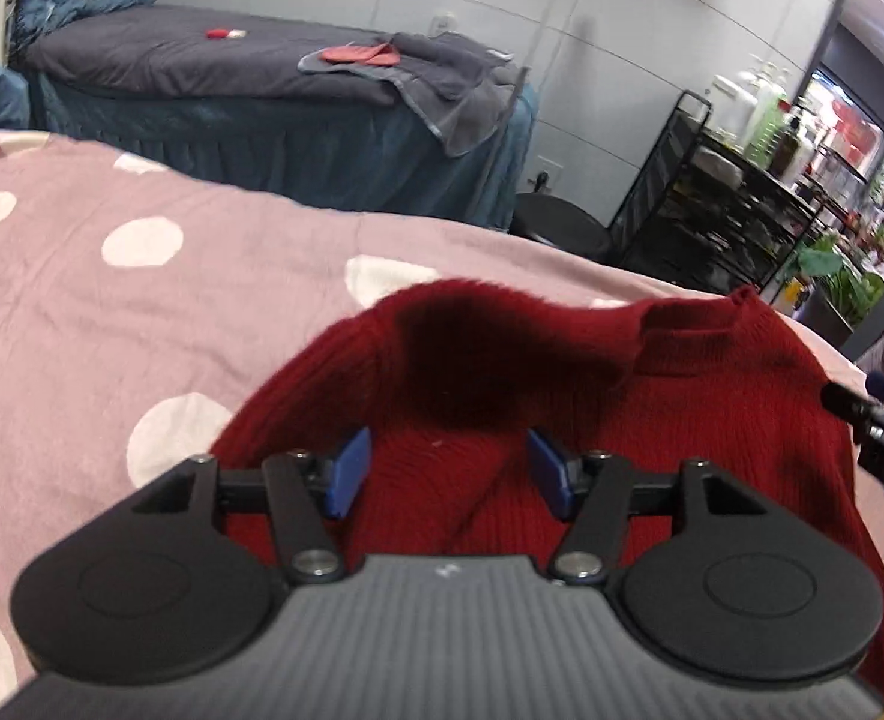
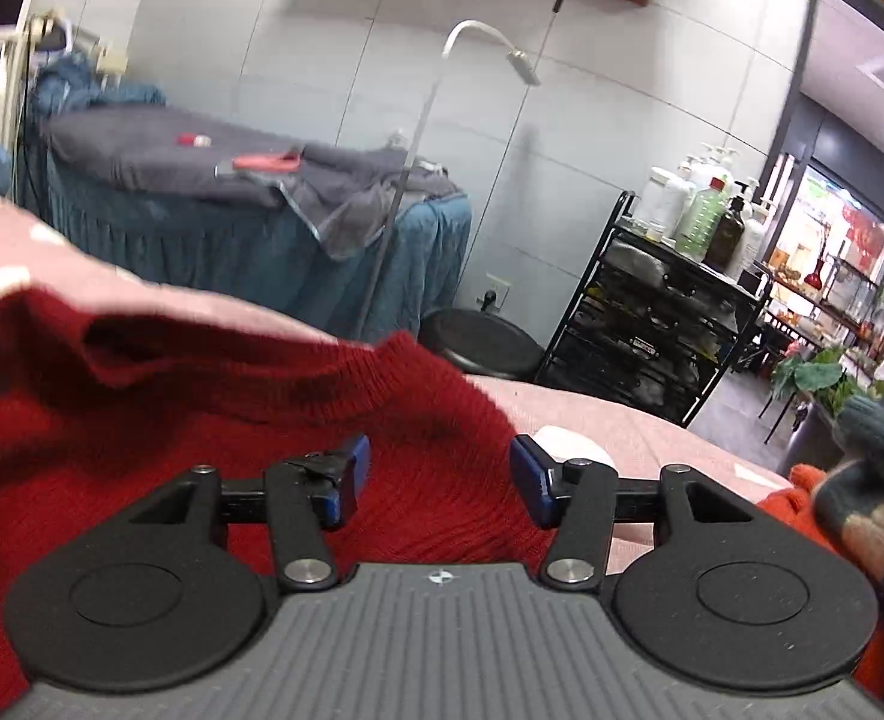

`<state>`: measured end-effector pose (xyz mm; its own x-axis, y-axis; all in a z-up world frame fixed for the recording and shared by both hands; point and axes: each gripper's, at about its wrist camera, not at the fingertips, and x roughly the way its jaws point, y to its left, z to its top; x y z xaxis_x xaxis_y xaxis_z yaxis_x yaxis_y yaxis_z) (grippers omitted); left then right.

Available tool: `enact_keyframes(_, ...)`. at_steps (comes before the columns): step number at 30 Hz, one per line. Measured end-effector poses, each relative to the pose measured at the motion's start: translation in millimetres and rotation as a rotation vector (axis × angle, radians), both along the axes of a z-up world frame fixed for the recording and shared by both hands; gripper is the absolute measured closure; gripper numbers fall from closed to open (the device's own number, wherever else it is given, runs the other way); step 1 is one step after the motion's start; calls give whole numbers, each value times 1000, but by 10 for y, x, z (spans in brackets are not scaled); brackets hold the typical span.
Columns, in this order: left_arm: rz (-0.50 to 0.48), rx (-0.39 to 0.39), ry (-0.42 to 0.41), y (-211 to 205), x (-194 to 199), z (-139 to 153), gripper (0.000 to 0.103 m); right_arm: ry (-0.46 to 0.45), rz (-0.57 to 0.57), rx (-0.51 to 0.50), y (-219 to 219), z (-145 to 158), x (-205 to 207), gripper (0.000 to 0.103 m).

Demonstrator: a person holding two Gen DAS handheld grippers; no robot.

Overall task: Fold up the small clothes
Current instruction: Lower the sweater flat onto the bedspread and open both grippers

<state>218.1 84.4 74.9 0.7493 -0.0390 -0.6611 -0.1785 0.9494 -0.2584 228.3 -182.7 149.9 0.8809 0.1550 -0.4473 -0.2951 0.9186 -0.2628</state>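
Left wrist | left claw [image 1: 449, 471] parted, empty | right claw [image 2: 440, 480] wide, empty | sweater [image 1: 712, 420] edges cut off

Looks like a beauty/massage salon: skirted treatment bed [image 2: 249, 180] far left w/ grey towel, gooseneck lamp [image 2: 502, 48], trolley [image 2: 652, 324] of lotion bottles [image 2: 706, 204] right.

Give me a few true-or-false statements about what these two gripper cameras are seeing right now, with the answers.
1. The red sweater lies on a pink spotted cover. True.
2. The left gripper is clamped on the sweater. False: its jaws stand apart, no pad pressing on the knit.
3. The right gripper is open. True.
4. The sweater is blue. False: it is dark red.
5. A black cart carries bottles on top. True.
6. The other bed is bare. False: a grey towel drapes over it.
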Motion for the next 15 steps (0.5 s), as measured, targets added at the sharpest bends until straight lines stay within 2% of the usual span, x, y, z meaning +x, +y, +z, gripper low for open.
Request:
enact_keyframes(1,-12,14,-13,-40,-27,49,40,7,10,21,5,-66,19,10)
enact_keyframes(3,-44,48,-38,-164,-161,260,32,19,42,62,12,13,-116,6)
enact_keyframes(4,-59,67,-49,-226,-254,357,28,30,62,74,14,19,-195,0)
enact_keyframes(7,-119,138,-62,-418,-496,548,14,55,128,106,31,94,-497,0)
enact_keyframes(9,-143,188,-59,-534,-656,623,10,57,158,116,28,123,-735,0)
enact_keyframes(12,-173,187,-56,-600,-921,676,0,101,188,146,-13,97,-997,0)
enact_keyframes(15,-169,169,-45,-571,-1243,620,0,139,197,154,-90,40,-1239,0)
